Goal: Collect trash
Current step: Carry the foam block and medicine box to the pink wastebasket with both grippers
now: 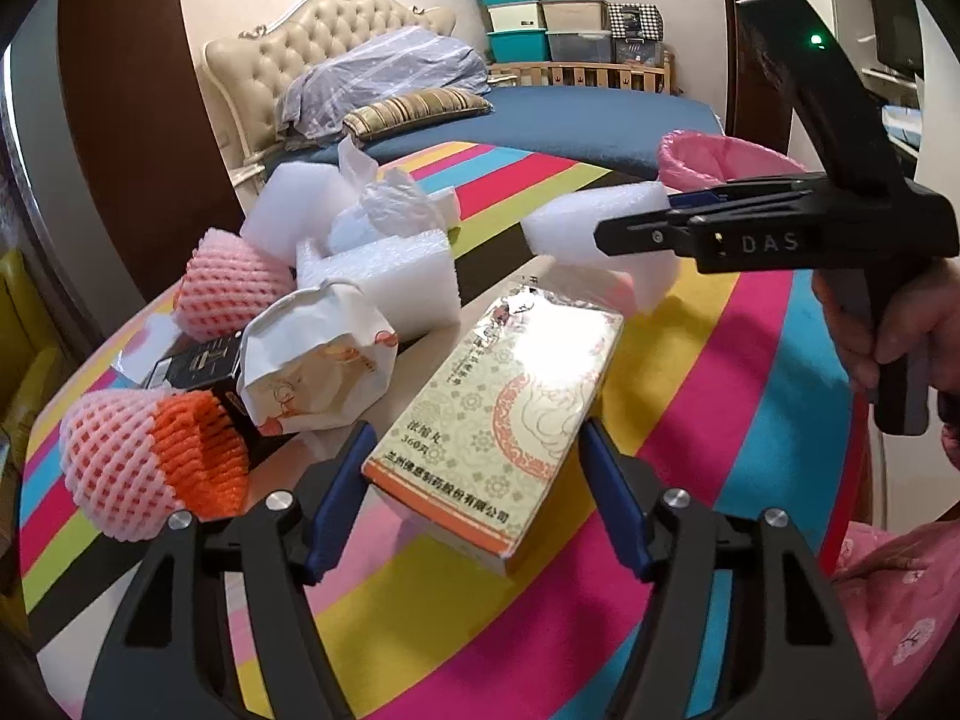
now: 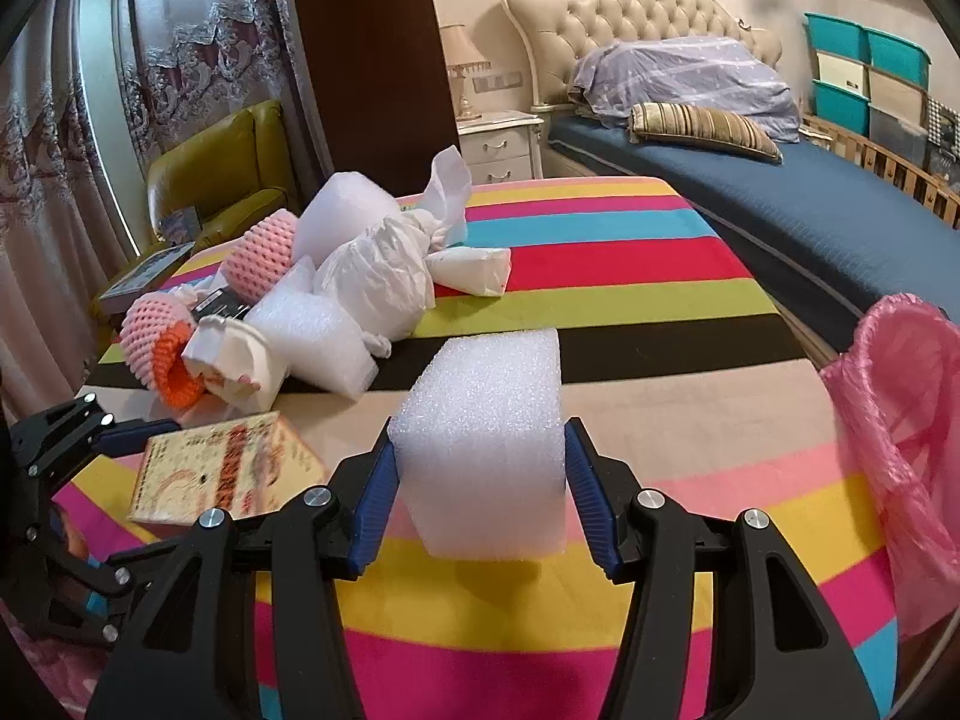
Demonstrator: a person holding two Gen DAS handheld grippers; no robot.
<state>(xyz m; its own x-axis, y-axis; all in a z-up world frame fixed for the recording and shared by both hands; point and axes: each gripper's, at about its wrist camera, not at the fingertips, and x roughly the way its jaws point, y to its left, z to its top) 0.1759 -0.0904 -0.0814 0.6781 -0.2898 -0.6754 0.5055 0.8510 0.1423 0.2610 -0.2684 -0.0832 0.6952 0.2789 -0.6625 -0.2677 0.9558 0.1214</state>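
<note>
My left gripper [image 1: 477, 450] is open, its blue pads either side of the near end of a patterned medicine box [image 1: 504, 408] lying on the striped table; I cannot tell whether they touch it. My right gripper [image 2: 480, 450] is shut on a white foam block [image 2: 486, 438] and holds it above the table; it also shows in the left wrist view [image 1: 588, 222]. The box appears in the right wrist view [image 2: 222, 468] at lower left. A pink-lined trash bin [image 2: 906, 450] stands at the table's right edge.
A trash pile lies at the table's far left: pink and orange foam fruit nets [image 1: 150, 468], a crumpled paper bag [image 1: 318, 372], white foam pieces [image 1: 384, 276], a white plastic bag [image 2: 378, 282]. A bed [image 2: 810, 204] lies behind; a green armchair [image 2: 222, 180] stands left.
</note>
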